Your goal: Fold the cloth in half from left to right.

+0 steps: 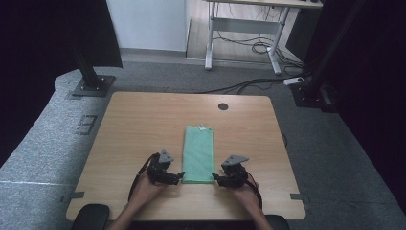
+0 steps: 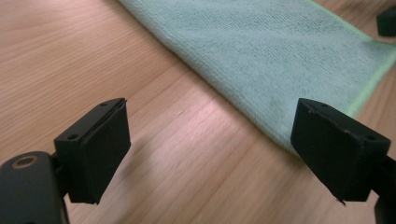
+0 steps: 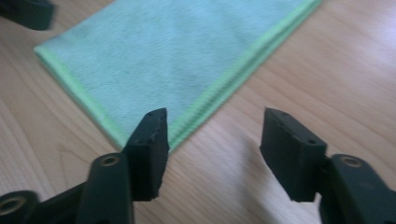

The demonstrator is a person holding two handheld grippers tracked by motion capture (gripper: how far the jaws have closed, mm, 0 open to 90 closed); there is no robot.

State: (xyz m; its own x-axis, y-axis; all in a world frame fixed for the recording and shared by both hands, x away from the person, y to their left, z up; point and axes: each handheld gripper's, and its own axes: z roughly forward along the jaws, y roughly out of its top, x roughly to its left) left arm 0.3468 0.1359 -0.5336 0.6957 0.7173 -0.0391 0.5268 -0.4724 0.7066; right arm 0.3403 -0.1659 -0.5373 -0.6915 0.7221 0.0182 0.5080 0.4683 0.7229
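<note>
A green cloth [image 1: 198,153], folded into a long strip, lies flat on the wooden table [image 1: 143,124], its near end toward the person. My left gripper [image 1: 179,176] rests at the cloth's near left corner with its jaws wide apart over bare wood; the cloth [image 2: 280,60] lies just beyond them. My right gripper [image 1: 215,178] sits at the near right corner. Its jaws stand apart with nothing between them, and the cloth's corner [image 3: 177,70] passes just behind the left fingertip [image 3: 149,149]. The left gripper's tip [image 3: 28,11] shows at the far corner of the right gripper view.
A round cable hole [image 1: 223,106] sits near the table's far edge. A small white tag [image 1: 203,127] lies at the cloth's far end. Black stand bases [image 1: 91,86] flank the table on the carpet, and a desk frame [image 1: 239,33] with cables stands behind.
</note>
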